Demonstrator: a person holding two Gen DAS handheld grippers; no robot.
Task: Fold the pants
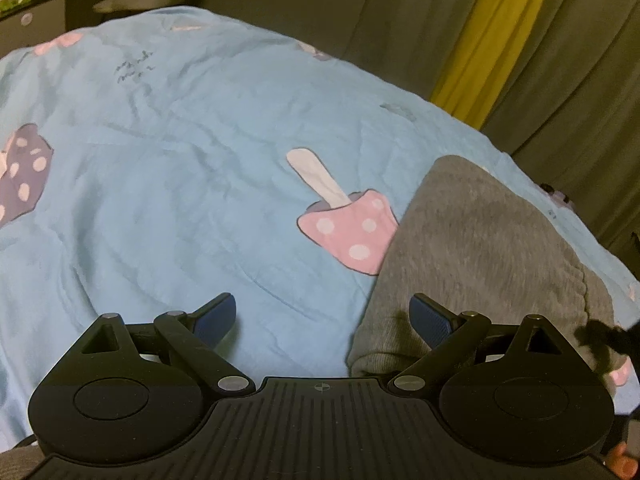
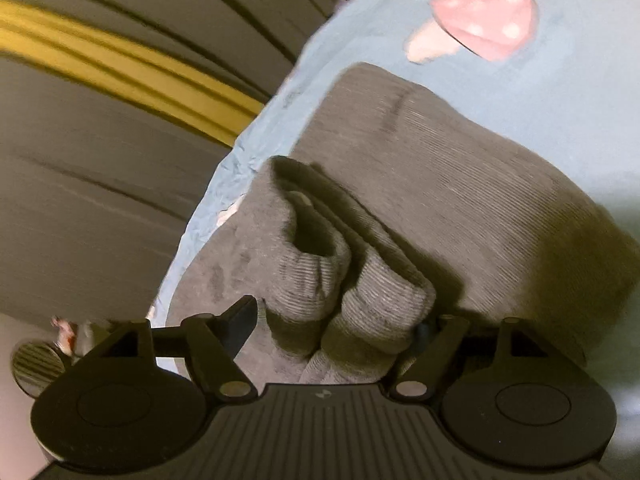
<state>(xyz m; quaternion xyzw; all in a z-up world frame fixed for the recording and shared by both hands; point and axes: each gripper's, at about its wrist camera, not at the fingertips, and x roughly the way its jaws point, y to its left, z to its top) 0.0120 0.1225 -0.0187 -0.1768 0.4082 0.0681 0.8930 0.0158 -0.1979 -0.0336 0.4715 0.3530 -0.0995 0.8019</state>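
Observation:
The grey pants (image 1: 480,248) lie folded into a compact bundle on a light blue bedsheet (image 1: 180,160) with mushroom prints. My left gripper (image 1: 322,318) is open and empty, with the bundle's near corner by its right finger. In the right wrist view the pants (image 2: 460,184) fill the middle, and their two ribbed cuffs (image 2: 344,292) sit on top of the fold. My right gripper (image 2: 336,320) is open with both cuffs between its jaws, the right finger mostly hidden behind the fabric.
Grey curtains (image 1: 560,80) with a yellow panel (image 1: 496,32) hang beyond the bed's far edge. A pink mushroom print (image 1: 348,228) lies just left of the pants. Dark furniture (image 1: 36,8) stands at the far left.

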